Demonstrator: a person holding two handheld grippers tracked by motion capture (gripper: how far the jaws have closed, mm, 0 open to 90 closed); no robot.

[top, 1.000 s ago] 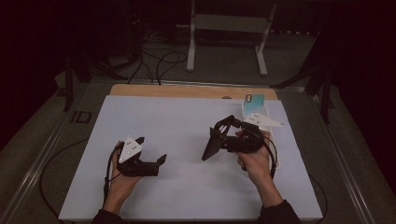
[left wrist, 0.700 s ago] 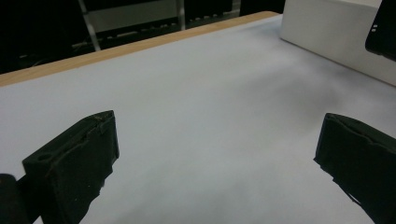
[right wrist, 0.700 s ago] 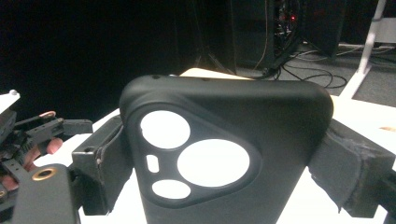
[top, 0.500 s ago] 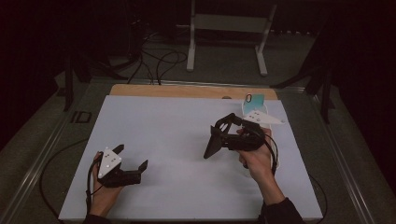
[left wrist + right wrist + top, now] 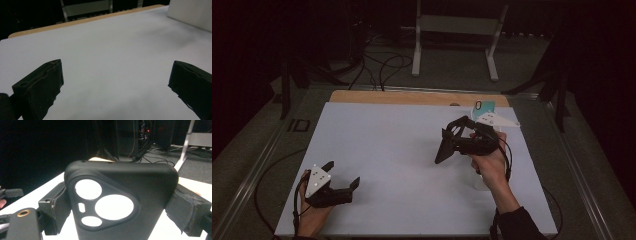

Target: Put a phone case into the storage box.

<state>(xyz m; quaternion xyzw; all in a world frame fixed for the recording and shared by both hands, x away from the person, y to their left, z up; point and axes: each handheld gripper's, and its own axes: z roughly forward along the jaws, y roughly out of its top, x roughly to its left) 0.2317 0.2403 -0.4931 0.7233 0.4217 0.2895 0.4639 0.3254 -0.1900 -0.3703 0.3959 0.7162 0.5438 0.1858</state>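
Left gripper (image 5: 343, 186): near-left corner of the tabletop (image 5: 382, 145), fingers spread wide, nothing between them.
Right gripper (image 5: 451, 143): raised above tabletop right of centre, fingers clamped on a black phone case (image 5: 120, 202).
Teal card (image 5: 482, 106): far edge.

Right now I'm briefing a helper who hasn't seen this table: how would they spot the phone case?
Find the white table, then its right half, where the right gripper is held up. Clamped between its jaws is the phone case, matte black. Its empty shell has a rounded triangular camera window with round cutouts; the teal packet lies flat at the far edge.
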